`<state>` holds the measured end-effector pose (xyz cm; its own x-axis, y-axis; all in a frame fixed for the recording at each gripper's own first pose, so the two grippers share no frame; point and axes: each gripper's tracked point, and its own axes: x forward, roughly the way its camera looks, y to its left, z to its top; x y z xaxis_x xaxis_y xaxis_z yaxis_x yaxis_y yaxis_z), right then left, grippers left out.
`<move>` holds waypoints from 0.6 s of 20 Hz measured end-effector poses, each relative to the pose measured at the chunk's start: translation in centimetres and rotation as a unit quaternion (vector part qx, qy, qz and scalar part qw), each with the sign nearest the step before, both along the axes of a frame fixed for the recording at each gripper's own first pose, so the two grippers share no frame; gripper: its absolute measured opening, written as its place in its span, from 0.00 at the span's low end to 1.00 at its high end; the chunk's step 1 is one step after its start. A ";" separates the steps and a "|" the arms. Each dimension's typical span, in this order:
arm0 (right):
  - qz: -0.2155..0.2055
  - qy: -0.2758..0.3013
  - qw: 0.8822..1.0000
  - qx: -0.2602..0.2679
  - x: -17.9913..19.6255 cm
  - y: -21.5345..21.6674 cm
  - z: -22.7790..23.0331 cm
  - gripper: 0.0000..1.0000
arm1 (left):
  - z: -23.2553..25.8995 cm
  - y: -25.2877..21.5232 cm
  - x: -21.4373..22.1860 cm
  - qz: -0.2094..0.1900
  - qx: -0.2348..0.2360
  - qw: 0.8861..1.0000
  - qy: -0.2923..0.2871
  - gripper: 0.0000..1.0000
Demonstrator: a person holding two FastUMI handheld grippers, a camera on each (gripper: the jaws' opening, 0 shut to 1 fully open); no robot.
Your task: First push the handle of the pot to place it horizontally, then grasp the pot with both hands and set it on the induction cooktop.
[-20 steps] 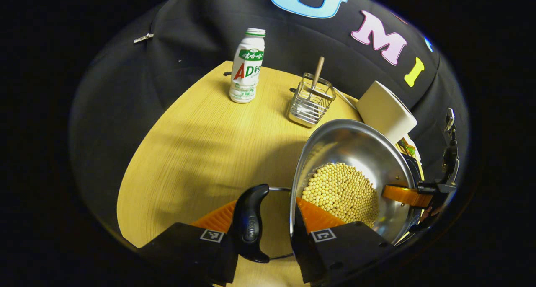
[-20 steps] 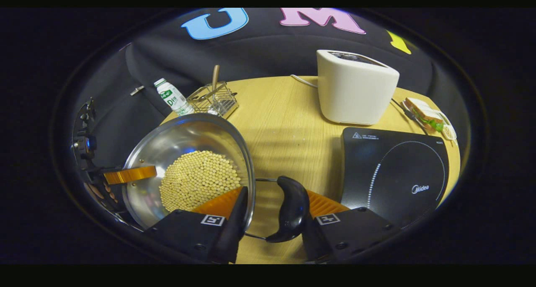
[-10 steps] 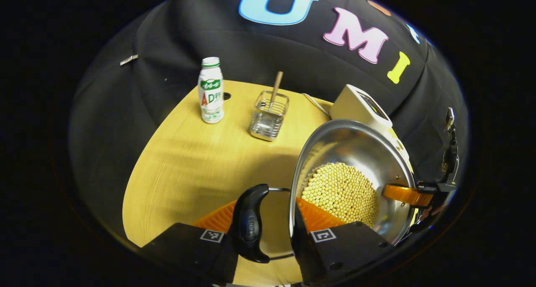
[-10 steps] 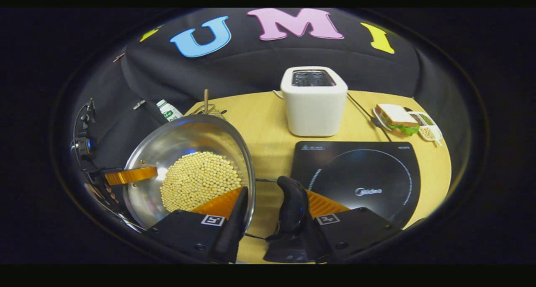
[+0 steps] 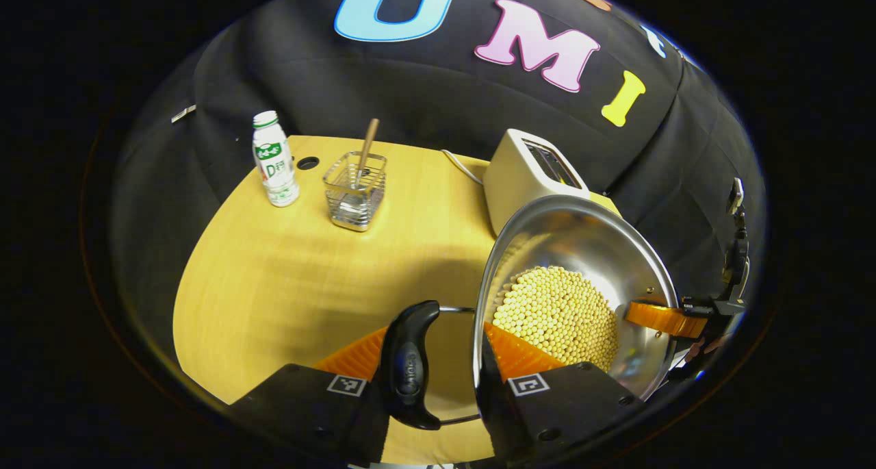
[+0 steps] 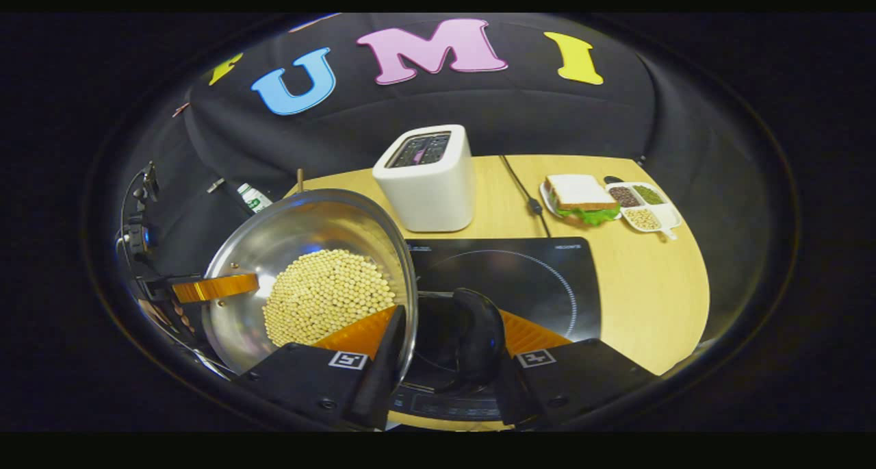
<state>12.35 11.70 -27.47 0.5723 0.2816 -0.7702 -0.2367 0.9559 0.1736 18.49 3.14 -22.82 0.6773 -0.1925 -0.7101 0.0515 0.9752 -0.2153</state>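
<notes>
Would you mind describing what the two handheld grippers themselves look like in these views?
Both look alike. The left gripper and the right gripper each have two blocky black finger mounts, each mount carrying a small square black-and-white marker. The fingers have ribbed inner faces. In the right gripper view, the left gripper's far end shows black brackets and thin cables.

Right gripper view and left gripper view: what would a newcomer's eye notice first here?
First, the steel pot heaped with soybeans, gripped at both rims: the right hand-held gripper on one side, the left hand-held gripper on the other. Next, the black induction cooktop on the table beside and partly under the pot. Behind it stands a white toaster, with a sandwich to its right.
</notes>
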 end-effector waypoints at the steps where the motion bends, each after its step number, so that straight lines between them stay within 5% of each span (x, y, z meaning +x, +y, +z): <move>1: -0.001 0.000 1.000 -0.002 0.3 -1.0 0.2 0.64 | 0.0 -1.0 0.3 -0.002 -0.001 1.000 -0.001 0.60; 12: -0.010 0.009 1.000 0.003 2.3 -9.3 -0.7 0.63 | -0.4 -9.5 1.4 -0.002 0.005 1.000 -0.004 0.60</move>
<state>14.65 2.35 -28.19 0.5644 0.2746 -0.7785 -0.2136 0.9595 0.1836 19.90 -6.38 -23.20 0.6824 -0.1889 -0.7061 0.0573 0.9769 -0.2060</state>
